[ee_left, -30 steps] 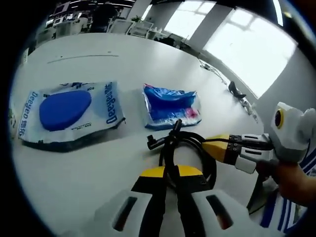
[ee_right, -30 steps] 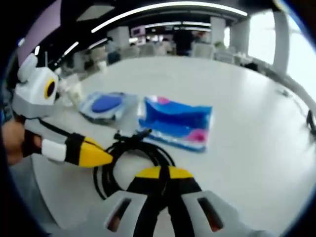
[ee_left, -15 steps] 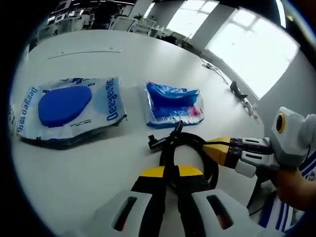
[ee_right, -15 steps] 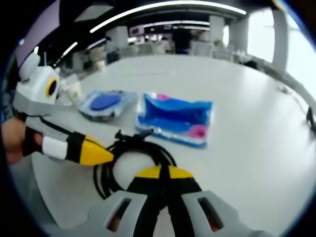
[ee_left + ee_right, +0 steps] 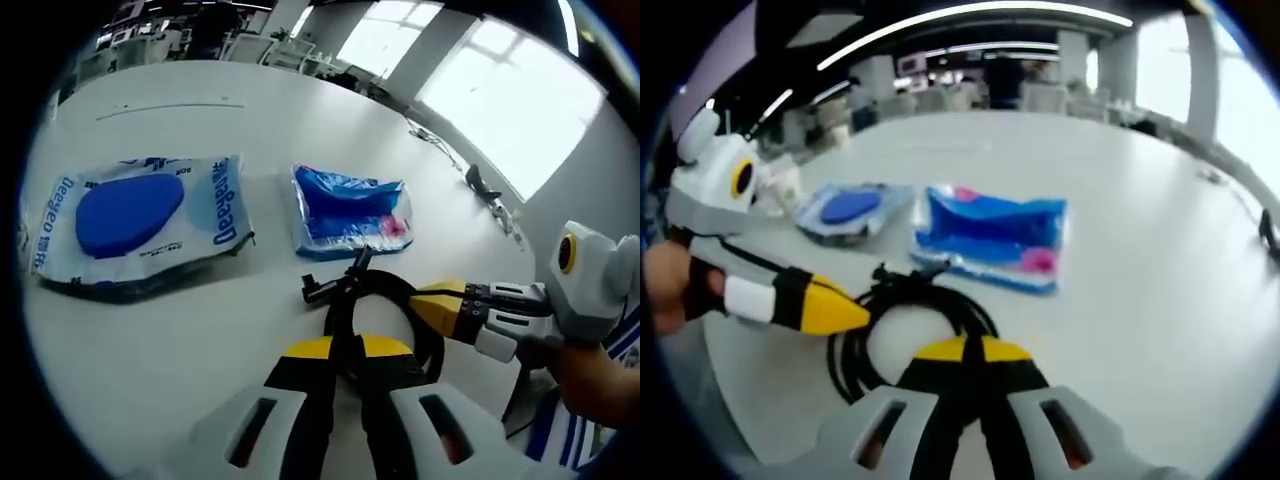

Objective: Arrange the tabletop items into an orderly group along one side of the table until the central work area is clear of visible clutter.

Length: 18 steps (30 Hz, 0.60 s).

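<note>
The coiled black cable (image 5: 375,310) is lying on the white counter (image 5: 180,330), just in front of both sets of tongs, and serving here as the landmark for everything else. In the left gripper view, the left tongs (image 5: 345,350) are reaching in from the near side of the cable with their yellow-tipped jaws pressed together over the near arc of the coil; whether they are actually pinching the cable cannot be told. The right tongs (image 5: 425,298) are coming in from the right of the cable, their yellow tip pointing at the coil and appearing closed. A hand (image 5: 595,375) is gripping their handle.

In the right gripper view, the right tongs (image 5: 970,350) are likewise sitting at the near edge of the cable (image 5: 910,310) with jaws together, while the left tongs (image 5: 855,315) are pointing in from the left of the coil.

Beyond the cable, a blue and pink plastic packet (image 5: 348,210) is lying flat, close to the cable's plug end. Farther to the left of the cable, a larger wet-wipe pack (image 5: 140,222) with a blue oval lid is resting flat, apart from the blue packet.
</note>
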### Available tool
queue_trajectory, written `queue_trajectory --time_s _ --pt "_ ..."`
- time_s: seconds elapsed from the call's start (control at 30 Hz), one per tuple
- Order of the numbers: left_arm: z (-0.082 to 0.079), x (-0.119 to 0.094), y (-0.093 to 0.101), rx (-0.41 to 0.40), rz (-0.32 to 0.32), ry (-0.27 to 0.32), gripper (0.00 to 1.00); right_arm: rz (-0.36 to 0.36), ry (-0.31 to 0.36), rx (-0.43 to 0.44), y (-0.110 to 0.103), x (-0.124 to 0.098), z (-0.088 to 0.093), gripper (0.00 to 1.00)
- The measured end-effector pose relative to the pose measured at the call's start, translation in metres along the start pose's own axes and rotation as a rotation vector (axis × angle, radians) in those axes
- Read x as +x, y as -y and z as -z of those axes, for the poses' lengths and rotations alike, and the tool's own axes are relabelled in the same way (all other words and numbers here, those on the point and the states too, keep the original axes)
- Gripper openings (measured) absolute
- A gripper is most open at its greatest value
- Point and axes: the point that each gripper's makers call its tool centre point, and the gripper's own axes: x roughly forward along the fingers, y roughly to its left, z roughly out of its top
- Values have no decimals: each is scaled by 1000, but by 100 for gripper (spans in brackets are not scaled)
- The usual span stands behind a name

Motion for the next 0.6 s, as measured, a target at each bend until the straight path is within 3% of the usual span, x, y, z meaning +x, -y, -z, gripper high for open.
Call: queue_trajectory --time_s 0.3,0.43,0.6 --pt "1 0 1 23 -1 3 9 18 -17 -11 0 1 0 0" --pt "0 0 -2 -3 -7 14 9 23 -14 -51 -1 2 0 1" --pt "-3 -6 -8 -9 -43 46 23 18 -5 -73 -3 1 -2 5"
